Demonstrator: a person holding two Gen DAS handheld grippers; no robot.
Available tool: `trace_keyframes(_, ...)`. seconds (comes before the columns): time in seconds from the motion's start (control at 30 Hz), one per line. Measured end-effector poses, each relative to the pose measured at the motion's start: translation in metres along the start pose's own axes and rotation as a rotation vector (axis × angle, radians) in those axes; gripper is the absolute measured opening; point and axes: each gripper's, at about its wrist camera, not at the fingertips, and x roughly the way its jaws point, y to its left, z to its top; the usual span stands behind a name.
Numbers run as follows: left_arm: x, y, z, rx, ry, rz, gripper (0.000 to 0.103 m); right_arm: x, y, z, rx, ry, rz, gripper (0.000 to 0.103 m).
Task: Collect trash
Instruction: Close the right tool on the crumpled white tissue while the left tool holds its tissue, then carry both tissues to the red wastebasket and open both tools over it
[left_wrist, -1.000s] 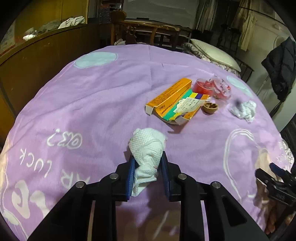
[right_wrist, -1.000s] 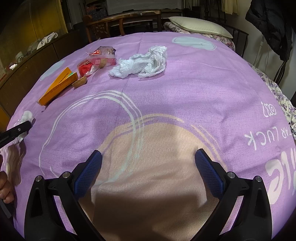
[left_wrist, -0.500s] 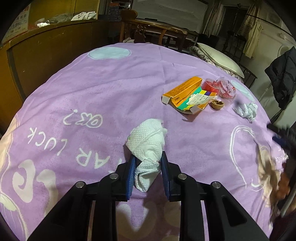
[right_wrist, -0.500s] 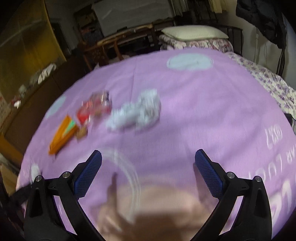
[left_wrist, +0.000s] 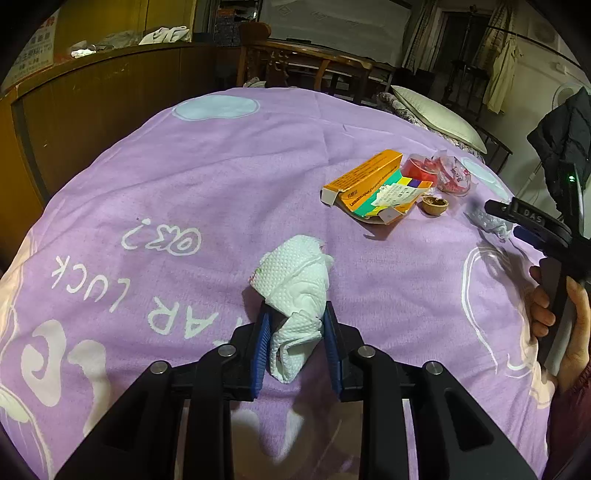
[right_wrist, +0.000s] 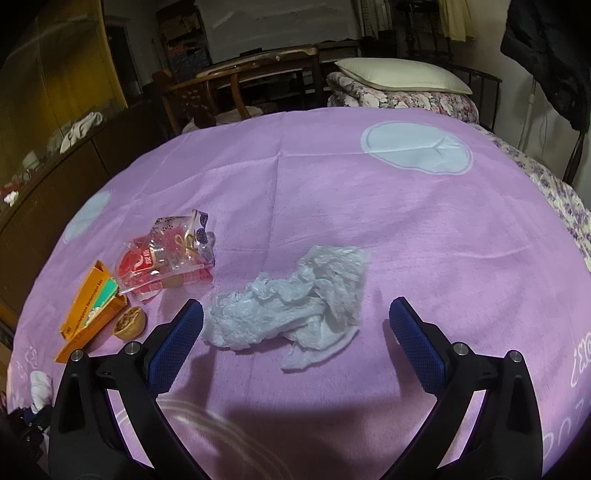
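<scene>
A wadded white paper towel (left_wrist: 295, 273) is pinched between the blue pads of my left gripper (left_wrist: 295, 314), which is shut on it just above the purple bedspread (left_wrist: 207, 177). My right gripper (right_wrist: 295, 306) is open wide, its fingers on either side of a crumpled pale plastic bag (right_wrist: 325, 280) lying on the bedspread (right_wrist: 406, 229), without touching it. In the left wrist view, the right gripper (left_wrist: 517, 218) comes in from the right edge, held by a hand (left_wrist: 569, 332), over the same bag (left_wrist: 487, 221).
An orange carton (left_wrist: 365, 177) (right_wrist: 92, 302), a clear wrapper with red contents (left_wrist: 443, 173) (right_wrist: 166, 258) and a nutshell half (left_wrist: 435, 204) (right_wrist: 129, 323) lie together. A pillow (right_wrist: 402, 77), a wooden chair (right_wrist: 236, 85) and a cabinet (left_wrist: 92, 103) border the bed.
My right gripper has moved forward across the bedspread until the crumpled bag lies between its open fingers. The left gripper has stayed shut on the paper towel.
</scene>
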Motion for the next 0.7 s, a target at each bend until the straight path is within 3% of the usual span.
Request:
trace_keyframes(0.1, 0.000, 0.001, 0.000, -0.003, -0.001, -0.005, 0.028, 0.006, 0.000, 0.001, -0.007, 0.019, 0.016, 0.086)
trace_keyframes(0.17, 0.000, 0.001, 0.000, -0.002, -0.001, -0.005, 0.028, 0.011, 0.001, 0.000, -0.019, 0.039, 0.047, 0.042)
trace_keyframes(0.23, -0.002, 0.000, 0.000, 0.002, -0.001, -0.005, 0.026, 0.007, 0.002, -0.001, -0.023, 0.023, 0.069, 0.026)
trace_keyframes(0.37, -0.012, 0.003, 0.000, -0.010, 0.003, -0.017, 0.024, -0.029, 0.013, -0.010, -0.067, -0.083, 0.067, 0.024)
trace_keyframes(0.7, -0.082, 0.006, 0.000, -0.012, -0.092, 0.019, 0.023, -0.121, 0.039, -0.042, -0.101, -0.170, 0.192, 0.025)
